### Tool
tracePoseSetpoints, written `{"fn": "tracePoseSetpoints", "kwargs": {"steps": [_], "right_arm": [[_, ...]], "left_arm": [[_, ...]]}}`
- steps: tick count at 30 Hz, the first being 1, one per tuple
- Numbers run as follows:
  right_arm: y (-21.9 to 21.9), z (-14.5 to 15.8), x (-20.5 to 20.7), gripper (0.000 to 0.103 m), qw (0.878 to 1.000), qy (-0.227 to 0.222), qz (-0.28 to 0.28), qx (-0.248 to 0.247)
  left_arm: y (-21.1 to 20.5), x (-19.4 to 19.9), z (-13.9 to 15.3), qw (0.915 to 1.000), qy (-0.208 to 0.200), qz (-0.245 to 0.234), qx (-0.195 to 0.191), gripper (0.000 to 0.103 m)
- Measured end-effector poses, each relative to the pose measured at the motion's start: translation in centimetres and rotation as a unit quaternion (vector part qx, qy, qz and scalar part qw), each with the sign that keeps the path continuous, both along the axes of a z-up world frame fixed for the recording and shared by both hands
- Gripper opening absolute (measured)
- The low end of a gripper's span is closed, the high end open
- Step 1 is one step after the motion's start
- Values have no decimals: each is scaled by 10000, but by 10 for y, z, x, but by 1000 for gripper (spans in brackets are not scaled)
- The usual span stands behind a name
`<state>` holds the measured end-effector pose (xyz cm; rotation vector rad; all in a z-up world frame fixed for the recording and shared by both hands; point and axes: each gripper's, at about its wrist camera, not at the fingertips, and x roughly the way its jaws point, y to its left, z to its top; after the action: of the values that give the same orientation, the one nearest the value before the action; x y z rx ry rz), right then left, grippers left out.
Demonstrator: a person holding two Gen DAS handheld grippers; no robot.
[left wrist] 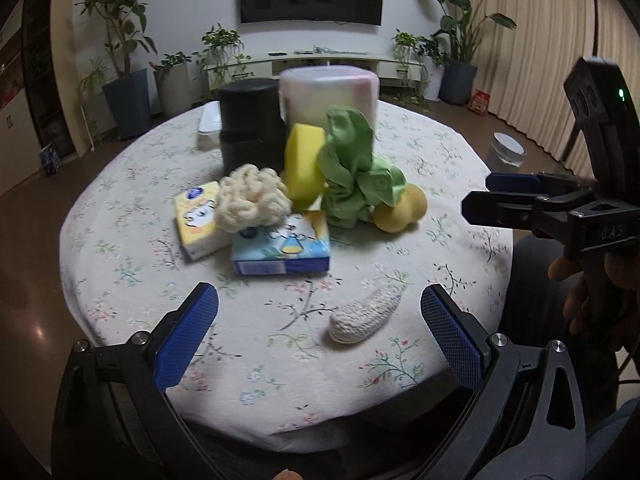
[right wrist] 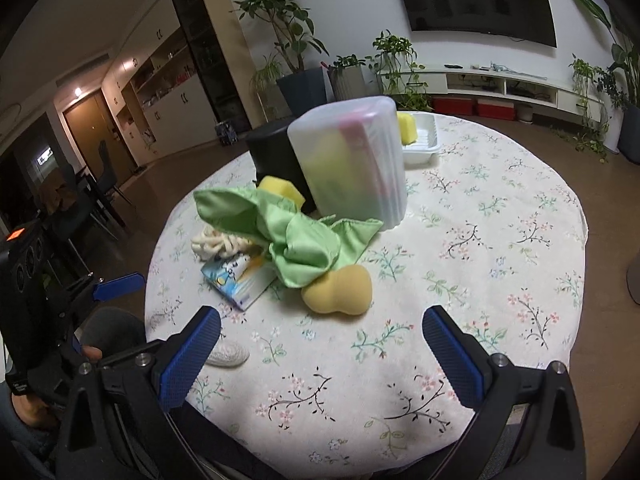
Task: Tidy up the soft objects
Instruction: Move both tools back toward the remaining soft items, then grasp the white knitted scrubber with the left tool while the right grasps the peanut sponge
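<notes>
A pile of soft things sits mid-table: a green cloth (left wrist: 356, 168) (right wrist: 296, 236), a yellow sponge block (left wrist: 303, 166) (right wrist: 280, 190), a peanut-shaped yellow sponge (left wrist: 400, 210) (right wrist: 338, 290), a cream knitted scrubber (left wrist: 252, 200) (right wrist: 218, 242), a blue tissue pack (left wrist: 282, 248) (right wrist: 242, 280) and a yellow tissue pack (left wrist: 198, 220). A small white knitted pad (left wrist: 364, 314) (right wrist: 226, 354) lies nearer, between the fingers of my open left gripper (left wrist: 318, 336), apart from them. My right gripper (right wrist: 320, 354) is open and empty above the near table edge; the left wrist view shows it at the right (left wrist: 480, 196).
Behind the pile stand a black cylinder (left wrist: 248, 120) (right wrist: 272, 152) and a translucent lidded container (left wrist: 330, 92) (right wrist: 352, 164). A white tray (right wrist: 422, 138) holding a yellow sponge (right wrist: 407, 126) sits at the far edge. The round table wears a floral cloth (left wrist: 132, 264) (right wrist: 500, 240). Potted plants line the wall.
</notes>
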<state>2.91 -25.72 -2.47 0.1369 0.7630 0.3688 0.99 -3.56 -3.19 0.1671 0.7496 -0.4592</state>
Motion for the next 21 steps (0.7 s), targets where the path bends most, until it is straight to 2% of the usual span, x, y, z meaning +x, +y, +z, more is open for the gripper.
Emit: {"fn": "tracePoseSetpoints", "kwargs": {"steps": [4,9,18,19,21], "right_arm": [[3,-5,2,103,9996,80,-69,-244],[3,-14,8,103,9991,282,-114,-289],[10,-26,19,103,9989,331,-70,-322],[11,-27,20,103,9988,322,-49,-361],[12,-29,21,103,9986,319,-36,-425]], "left_arm": [[-11,3,-14,9997,137,-116,161,103],[-19,9,-25,9990,234,-224,300,103],[-22,22,-32,9988,308,-250,299,101],[-22,23,-32,9987,317,-270,286,98],[-22,24,-33,9986,345,-311,261,82]]}}
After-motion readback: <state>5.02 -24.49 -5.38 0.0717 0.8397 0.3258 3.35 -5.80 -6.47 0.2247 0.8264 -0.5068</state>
